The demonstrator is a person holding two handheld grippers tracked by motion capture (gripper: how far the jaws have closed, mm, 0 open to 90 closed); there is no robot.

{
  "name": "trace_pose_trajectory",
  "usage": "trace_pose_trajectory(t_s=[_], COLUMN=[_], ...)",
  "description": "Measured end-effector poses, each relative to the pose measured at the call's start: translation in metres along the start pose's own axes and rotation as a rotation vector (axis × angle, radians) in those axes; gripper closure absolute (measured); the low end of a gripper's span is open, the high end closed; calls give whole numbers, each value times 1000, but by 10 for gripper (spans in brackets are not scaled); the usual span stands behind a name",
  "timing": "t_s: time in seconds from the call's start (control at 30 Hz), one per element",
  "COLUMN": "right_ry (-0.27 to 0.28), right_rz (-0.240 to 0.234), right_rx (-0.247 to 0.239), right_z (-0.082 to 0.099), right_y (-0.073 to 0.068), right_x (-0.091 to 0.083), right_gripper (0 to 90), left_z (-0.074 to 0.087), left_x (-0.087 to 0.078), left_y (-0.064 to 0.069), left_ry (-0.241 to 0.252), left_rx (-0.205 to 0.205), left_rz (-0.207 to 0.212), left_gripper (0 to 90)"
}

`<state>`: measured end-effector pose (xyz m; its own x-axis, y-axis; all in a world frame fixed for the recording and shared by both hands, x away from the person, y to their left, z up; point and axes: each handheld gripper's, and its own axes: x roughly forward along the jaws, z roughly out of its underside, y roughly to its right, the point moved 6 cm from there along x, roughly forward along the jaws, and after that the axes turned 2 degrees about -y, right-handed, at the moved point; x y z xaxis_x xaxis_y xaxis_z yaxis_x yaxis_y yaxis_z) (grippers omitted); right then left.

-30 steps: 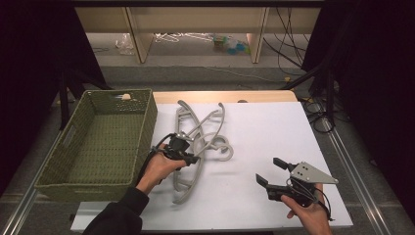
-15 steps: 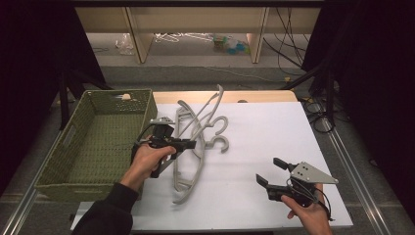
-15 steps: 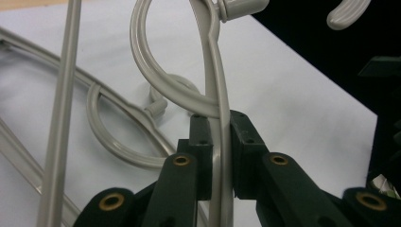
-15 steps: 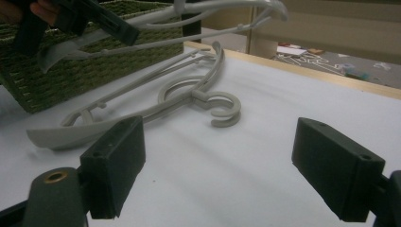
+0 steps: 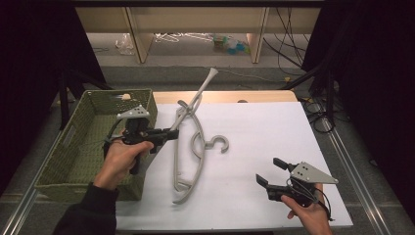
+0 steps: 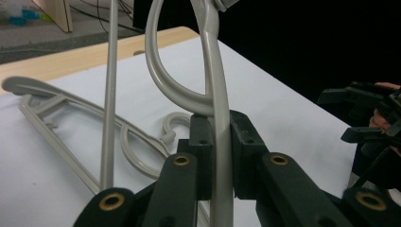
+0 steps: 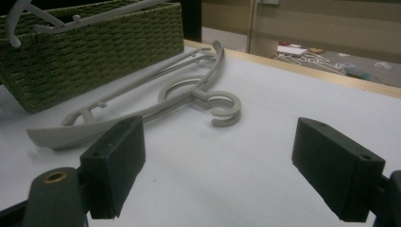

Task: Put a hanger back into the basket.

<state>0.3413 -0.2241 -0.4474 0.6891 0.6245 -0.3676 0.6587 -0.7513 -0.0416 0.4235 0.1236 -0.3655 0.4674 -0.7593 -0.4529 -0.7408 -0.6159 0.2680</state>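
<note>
Two grey hangers here, one lifted and one flat. Left hand-held gripper [image 5: 169, 132] pinched tight on the raised hanger [image 5: 195, 100] — jaws pressed against its thin curved arm just below the hook loop, as seen in the left gripper view [image 6: 218, 142]. Gripped near the neck, probably because that is the stiffest part and keeps the long arms from swinging; tilted up steeply, far end pointing away past the desk's back edge, lower part beside the basket [image 5: 63, 161]. Judged as mid-carry toward that green woven basket, sitting just left of the white desk [image 5: 274, 122] top.

Second hanger [image 5: 193, 161] lying flat on the desk, hook [image 5: 220, 144] turned toward the right, apart from both tools; well apart from the lifted one at its lower end, though the two overlap near the top in the high view and contact cannot be told.

Right hand-held gripper [image 5: 273, 171] spread wide, empty, held low near the desk's front right corner — jaws aimed at the flat hanger [image 7: 142, 106], likely waiting its turn. Basket interior mostly bare; small pale item at its far rim [image 5: 125, 96], too small to name.
</note>
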Motion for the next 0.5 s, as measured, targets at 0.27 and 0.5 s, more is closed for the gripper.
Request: trace_pose_trajectory(t_s=[0.27, 0.5], right_ry=[8, 1], right_rz=[-8, -15], right_rx=[16, 21], right_z=[1, 2], right_y=[0, 0], right_x=[2, 3], right_gripper=[192, 189], left_z=[-8, -7], left_x=[-29, -61], left_y=[-1, -29], left_ry=[18, 40], left_rx=[-21, -47], left_rz=[-41, -117], left_gripper=[809, 808])
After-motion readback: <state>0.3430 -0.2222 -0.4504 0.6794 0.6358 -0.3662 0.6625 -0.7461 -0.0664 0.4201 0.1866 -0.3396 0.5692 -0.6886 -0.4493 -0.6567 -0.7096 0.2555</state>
